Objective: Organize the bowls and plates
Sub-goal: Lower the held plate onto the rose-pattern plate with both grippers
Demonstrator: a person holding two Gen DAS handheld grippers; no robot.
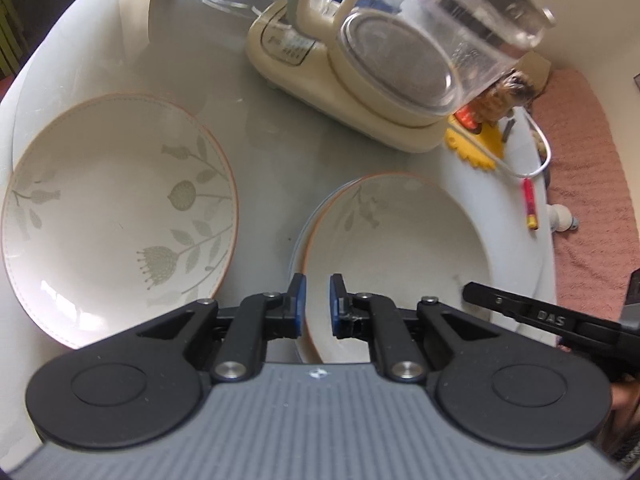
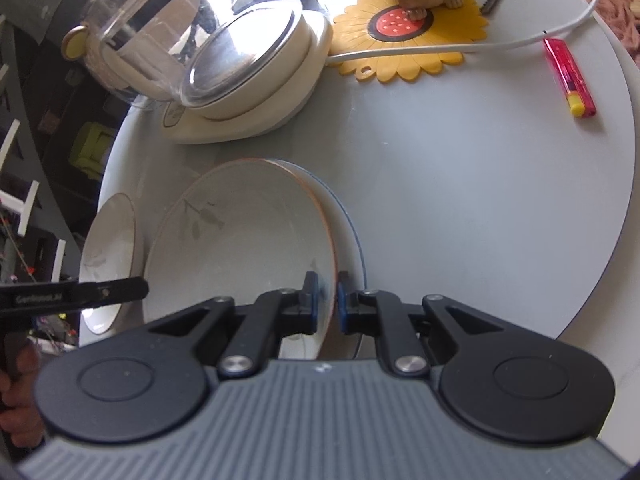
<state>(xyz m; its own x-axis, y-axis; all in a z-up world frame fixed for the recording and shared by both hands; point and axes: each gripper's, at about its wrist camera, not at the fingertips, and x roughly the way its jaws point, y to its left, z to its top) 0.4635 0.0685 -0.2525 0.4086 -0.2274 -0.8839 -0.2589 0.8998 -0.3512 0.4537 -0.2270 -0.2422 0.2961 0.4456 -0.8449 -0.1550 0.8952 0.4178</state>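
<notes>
- The left tool (image 1: 318, 304) points steeply down at the counter (image 1: 280, 160), its two blue-padded fingers (image 1: 299, 300) close together on either side of the near-left rim of the upper plate (image 1: 396, 248); it is clamped on that rim.
- The right tool (image 2: 328, 304) also tilts steeply downward, and its pads straddle the right-hand rim of the same upper plate (image 2: 240, 248), clenched on it.
- In the left wrist view one black finger of the right tool reaches in from the right edge over the plate; in the right wrist view a finger of the left tool enters from the left, with part of a hand (image 2: 16, 396) behind it.
- The upper plate, white with an orange edge and a leaf print, sits on top of a blue-rimmed plate (image 2: 352, 248) whose edge shows just outside it on the right.
- Whether the upper plate is lifted clear of the lower one cannot be told; it looks slightly tilted, with its far edge toward the kettle.
- A second leaf-print plate (image 1: 120, 216) lies flat on the counter to the left, apart from the stack.
- Beyond the plates stands a glass kettle (image 1: 420, 48) on a cream base (image 1: 360, 112).
- Farther right are a yellow sunflower mat (image 2: 412, 36), a white cable (image 2: 520, 44) and a red lighter (image 2: 568, 76).
</notes>
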